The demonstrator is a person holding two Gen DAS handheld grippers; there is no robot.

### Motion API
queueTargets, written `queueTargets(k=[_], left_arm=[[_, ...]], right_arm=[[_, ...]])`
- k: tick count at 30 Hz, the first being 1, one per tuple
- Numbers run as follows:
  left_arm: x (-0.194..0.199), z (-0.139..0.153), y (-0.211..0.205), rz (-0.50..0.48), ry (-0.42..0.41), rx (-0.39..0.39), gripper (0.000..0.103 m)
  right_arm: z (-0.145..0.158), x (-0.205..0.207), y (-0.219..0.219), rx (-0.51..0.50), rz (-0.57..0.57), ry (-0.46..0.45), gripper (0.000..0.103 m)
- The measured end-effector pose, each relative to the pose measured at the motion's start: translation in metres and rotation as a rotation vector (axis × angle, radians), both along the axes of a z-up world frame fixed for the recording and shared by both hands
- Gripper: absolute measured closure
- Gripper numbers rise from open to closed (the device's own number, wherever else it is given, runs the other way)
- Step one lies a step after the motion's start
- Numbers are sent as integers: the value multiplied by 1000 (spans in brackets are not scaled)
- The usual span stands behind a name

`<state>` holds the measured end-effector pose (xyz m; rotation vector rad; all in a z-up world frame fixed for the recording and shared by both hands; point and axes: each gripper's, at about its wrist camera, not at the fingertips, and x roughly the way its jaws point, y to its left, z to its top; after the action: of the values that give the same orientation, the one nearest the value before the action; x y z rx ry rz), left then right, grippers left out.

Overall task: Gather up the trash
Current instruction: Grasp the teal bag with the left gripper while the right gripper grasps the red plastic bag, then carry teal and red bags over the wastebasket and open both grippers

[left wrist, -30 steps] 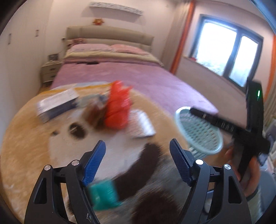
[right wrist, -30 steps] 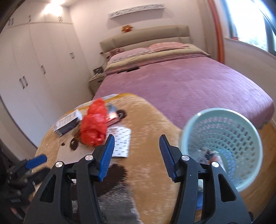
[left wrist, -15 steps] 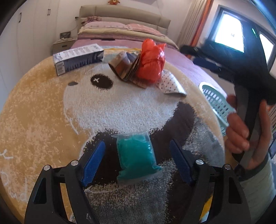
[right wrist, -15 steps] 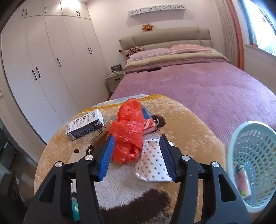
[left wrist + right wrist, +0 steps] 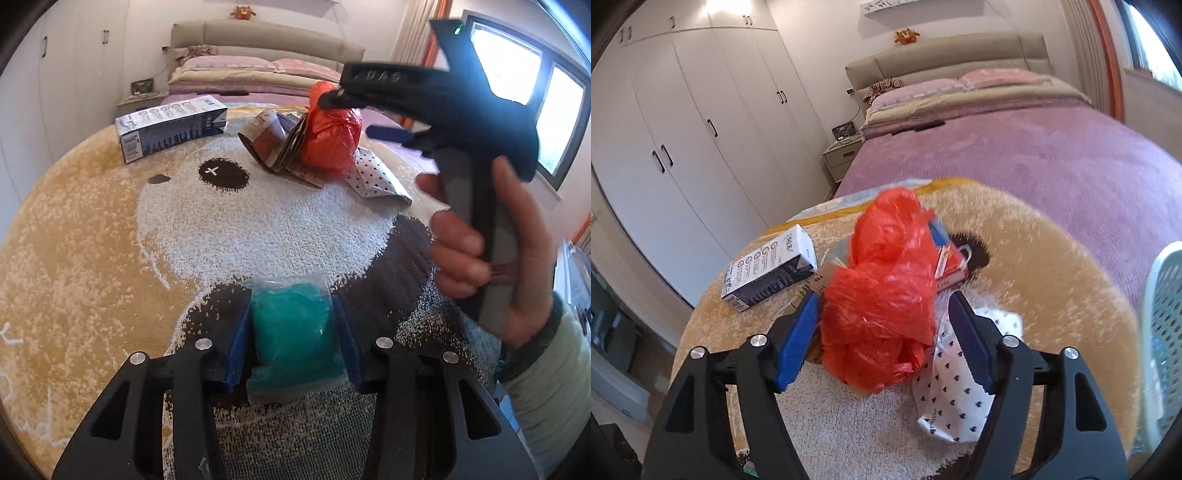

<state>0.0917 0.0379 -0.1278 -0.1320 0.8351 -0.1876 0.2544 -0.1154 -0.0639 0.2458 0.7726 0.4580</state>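
Note:
My left gripper (image 5: 293, 328) is shut on a clear packet of teal stuff (image 5: 291, 332) that lies on the round bear rug (image 5: 92, 229). My right gripper (image 5: 882, 332) is open, its blue pads on either side of a crumpled red plastic bag (image 5: 886, 295) on the rug (image 5: 1052, 280). The red bag also shows in the left wrist view (image 5: 330, 136), with the right gripper's body and the hand (image 5: 491, 236) in front of it.
A dark and white carton (image 5: 772, 269), a folded brown paper (image 5: 273, 144), a red packet (image 5: 951, 266) and a white heart-print pouch (image 5: 956, 398) lie around the bag. A pale green basket (image 5: 1167, 332) stands at the right. A purple bed (image 5: 1015, 155) is behind.
My left gripper has closed its pads onto the teal packet. My right gripper has moved forward, so the red bag now sits between its open pads.

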Motion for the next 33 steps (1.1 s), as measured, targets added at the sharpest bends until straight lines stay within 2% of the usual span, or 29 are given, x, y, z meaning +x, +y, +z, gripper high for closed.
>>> queueTargets(k=[5, 7, 12, 24, 33], left_arm=[[-2, 1, -1, -5, -7, -4, 62], [-1, 1, 0, -3, -7, -12, 62], [0, 3, 0, -1, -10, -17, 64], [2, 36, -27, -75, -80, -29, 65], [24, 49, -69, -161, -108, -35, 65]], right_arm=[[-7, 4, -1, 9, 6, 14, 36], [-10, 6, -2, 27, 27, 32, 59], [-6, -2, -9, 27, 31, 15, 69], [28, -53, -56, 59, -11, -62, 71], [42, -81, -124, 62, -134, -86, 71]])
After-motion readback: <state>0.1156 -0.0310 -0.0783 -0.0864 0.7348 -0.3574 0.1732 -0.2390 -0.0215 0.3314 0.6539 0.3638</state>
